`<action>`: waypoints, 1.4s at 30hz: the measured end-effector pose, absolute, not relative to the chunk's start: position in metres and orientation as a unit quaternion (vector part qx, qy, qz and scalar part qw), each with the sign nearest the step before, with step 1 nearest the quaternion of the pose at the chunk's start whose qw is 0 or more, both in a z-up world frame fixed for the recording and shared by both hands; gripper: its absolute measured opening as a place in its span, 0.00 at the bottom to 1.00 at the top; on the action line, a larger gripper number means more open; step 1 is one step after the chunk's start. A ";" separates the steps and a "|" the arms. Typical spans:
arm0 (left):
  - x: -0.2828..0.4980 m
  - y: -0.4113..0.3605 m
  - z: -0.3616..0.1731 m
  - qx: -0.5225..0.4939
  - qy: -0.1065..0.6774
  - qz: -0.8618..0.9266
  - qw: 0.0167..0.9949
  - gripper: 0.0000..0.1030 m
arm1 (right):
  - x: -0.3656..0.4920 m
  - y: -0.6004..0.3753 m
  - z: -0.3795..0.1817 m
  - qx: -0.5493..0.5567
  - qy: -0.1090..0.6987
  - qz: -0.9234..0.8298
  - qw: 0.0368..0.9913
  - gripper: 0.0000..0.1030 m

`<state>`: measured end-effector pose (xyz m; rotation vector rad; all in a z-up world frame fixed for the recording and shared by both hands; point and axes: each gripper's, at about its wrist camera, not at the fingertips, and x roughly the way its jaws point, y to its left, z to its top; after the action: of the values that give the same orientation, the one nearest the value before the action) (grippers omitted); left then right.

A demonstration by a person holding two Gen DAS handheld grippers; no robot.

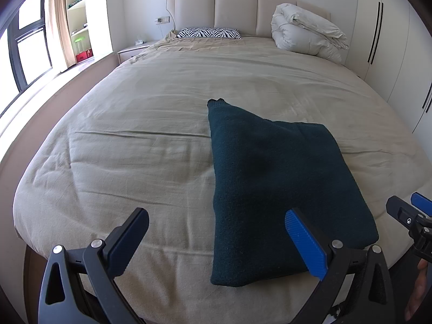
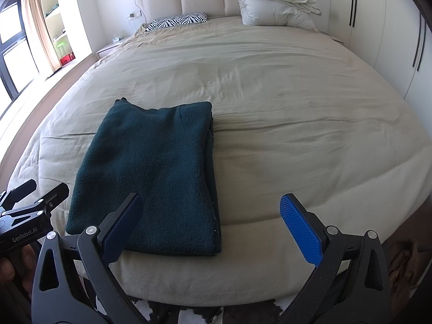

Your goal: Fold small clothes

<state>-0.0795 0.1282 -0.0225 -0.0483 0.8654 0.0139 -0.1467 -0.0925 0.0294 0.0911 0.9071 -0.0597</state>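
"Two claws, both spread wide and both empty. Why would the person hold them like that?"

"Probably because the dark green sweater (image 2: 151, 172) already lies folded into a long strip on the bed (image 2: 297, 108), near its foot edge, and nothing needs carrying at this point. Open jaws suit a fresh pinch on the near hem for another fold, judging by the task."

"Where does the sweater sit against each claw?"

"The left claw (image 1: 216, 245) hovers at the near end, its blue pad (image 1: 305, 245) over the sweater's near right part, the other finger out over bare sheet. The right claw (image 2: 213, 226) straddles the sweater's right edge, its dark finger (image 2: 121, 226) above the cloth. Neither clearly touches it."

"Anything else nearby?"

"Only a rolled duvet (image 2: 275, 2) and a zebra pillow (image 2: 178, 21), well apart at the headboard."
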 end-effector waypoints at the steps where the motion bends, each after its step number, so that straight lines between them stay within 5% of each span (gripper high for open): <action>1: -0.080 0.129 -0.023 -0.024 0.420 0.007 0.907 1.00 | -0.147 -0.092 0.029 0.044 0.438 -0.029 0.898 1.00; 42: -0.080 0.135 -0.026 -0.022 0.424 0.012 0.905 1.00 | -0.146 -0.094 0.028 0.041 0.439 -0.032 0.897 1.00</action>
<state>-0.0803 0.1347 -0.0265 -0.0452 0.8768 0.0244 -0.1458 -0.0945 0.0279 0.0848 0.9099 -0.0668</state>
